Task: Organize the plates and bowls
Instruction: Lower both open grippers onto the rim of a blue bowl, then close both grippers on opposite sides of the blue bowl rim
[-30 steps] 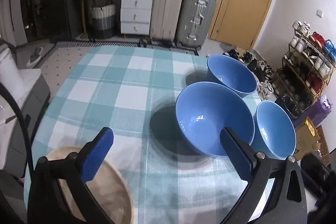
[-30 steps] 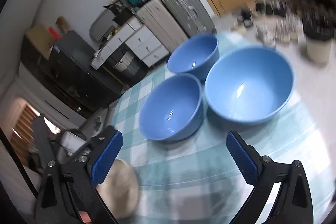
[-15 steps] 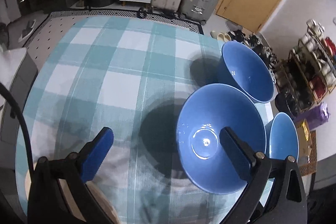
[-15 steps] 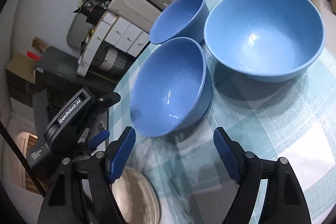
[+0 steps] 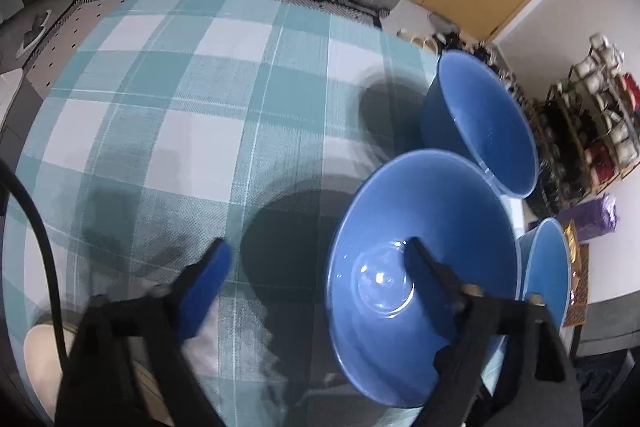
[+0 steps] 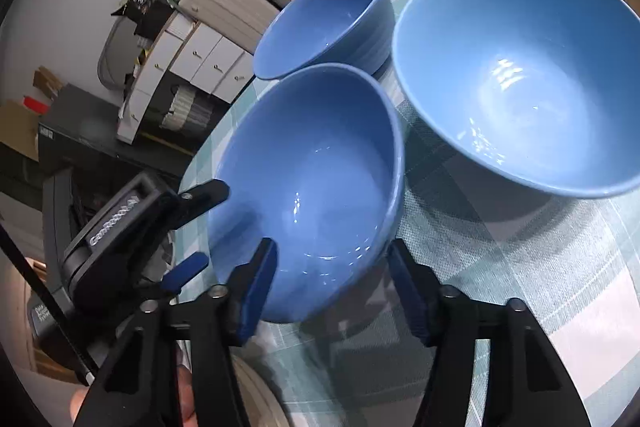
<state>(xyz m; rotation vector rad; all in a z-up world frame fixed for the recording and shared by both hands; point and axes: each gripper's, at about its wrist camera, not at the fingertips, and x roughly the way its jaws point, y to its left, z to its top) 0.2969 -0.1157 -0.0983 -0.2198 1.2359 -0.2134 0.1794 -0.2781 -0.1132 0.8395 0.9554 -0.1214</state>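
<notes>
Closing since before: both grippers, bowl-straddling

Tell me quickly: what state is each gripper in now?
Left gripper: open, jaws just closing across the near blue bowl rim.
Right gripper: open, jaws just closing, same bowl between them.

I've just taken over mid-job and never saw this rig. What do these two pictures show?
No robot: a person holds a two-finger clamp in each hand, each with a camera looking along its blue-padded fingers. One picture comes from the left gripper, the other from the right gripper. On the teal-and-white checked tablecloth stand three glossy blue bowls: the nearest bowl, the far bowl and the wide bowl. A round beige plate lies at the near edge. Both grippers' jaws have just been closing around the nearest bowl's rim; neither seems to grip it yet.
</notes>
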